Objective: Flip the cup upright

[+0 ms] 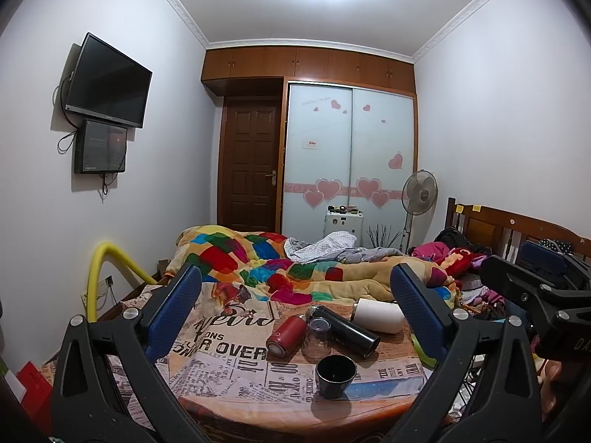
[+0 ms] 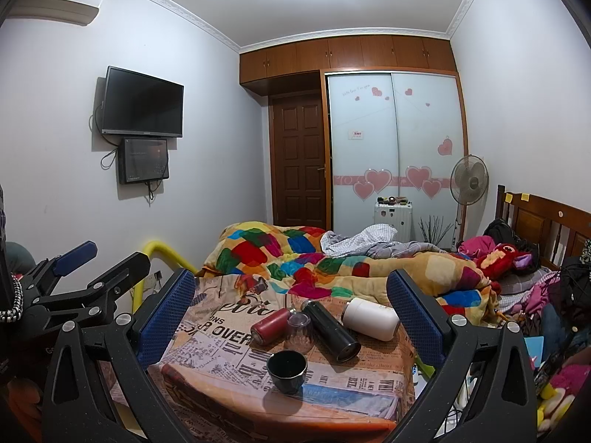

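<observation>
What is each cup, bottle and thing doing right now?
Black cup: upright, mouth open.
Clear glass: upside down.
Red bottle: lying down.
Black bottle: lying down.
White bottle: lying down.
Left tongs: open, empty.
Right tongs: open, empty.
Door: closed.
TV: off.

the clear glass (image 1: 318, 336) is partly hidden behind the black flask (image 1: 347, 330).

Black cup (image 1: 335, 375) (image 2: 287, 370) upright, mouth up, on newspaper-print cloth (image 1: 229, 365) (image 2: 221, 347), near front edge.
</observation>
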Demonstrator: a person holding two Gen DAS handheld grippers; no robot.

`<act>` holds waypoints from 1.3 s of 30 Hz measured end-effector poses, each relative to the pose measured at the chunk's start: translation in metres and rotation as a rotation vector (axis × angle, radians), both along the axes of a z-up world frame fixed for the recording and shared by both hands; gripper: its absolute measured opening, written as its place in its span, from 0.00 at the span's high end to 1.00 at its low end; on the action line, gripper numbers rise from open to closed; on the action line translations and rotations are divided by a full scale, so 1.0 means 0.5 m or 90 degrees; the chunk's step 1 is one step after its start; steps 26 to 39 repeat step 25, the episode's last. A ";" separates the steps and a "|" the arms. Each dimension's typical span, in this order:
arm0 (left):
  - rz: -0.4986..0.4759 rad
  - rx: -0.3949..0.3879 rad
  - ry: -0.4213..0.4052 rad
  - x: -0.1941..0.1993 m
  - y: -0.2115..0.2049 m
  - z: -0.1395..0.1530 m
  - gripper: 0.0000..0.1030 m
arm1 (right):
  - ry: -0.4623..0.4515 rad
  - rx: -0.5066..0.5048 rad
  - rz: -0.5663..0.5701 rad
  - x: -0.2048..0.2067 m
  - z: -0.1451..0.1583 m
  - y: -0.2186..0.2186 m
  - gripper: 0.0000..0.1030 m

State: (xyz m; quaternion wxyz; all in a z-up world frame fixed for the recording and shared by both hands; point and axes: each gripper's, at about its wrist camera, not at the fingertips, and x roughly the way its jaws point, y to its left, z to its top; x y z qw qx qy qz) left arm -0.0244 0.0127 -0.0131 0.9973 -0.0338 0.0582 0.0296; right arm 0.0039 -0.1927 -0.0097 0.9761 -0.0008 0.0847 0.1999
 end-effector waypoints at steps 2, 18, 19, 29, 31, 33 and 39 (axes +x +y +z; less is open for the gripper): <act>0.000 -0.001 0.000 0.000 0.000 -0.001 0.00 | 0.000 0.001 0.000 0.000 0.000 0.000 0.00; -0.006 -0.002 0.004 0.002 -0.003 -0.001 0.00 | 0.001 0.000 0.001 0.002 -0.001 -0.001 0.00; -0.006 -0.002 0.005 0.003 -0.003 -0.002 0.00 | 0.002 -0.001 0.001 0.000 -0.001 -0.001 0.00; -0.002 -0.003 0.007 0.004 0.005 -0.006 0.00 | 0.005 -0.007 0.002 -0.001 -0.002 -0.001 0.00; -0.002 -0.003 0.007 0.004 0.005 -0.006 0.00 | 0.005 -0.007 0.002 -0.001 -0.002 -0.001 0.00; -0.002 -0.003 0.007 0.004 0.005 -0.006 0.00 | 0.005 -0.007 0.002 -0.001 -0.002 -0.001 0.00; -0.002 -0.003 0.007 0.004 0.005 -0.006 0.00 | 0.005 -0.007 0.002 -0.001 -0.002 -0.001 0.00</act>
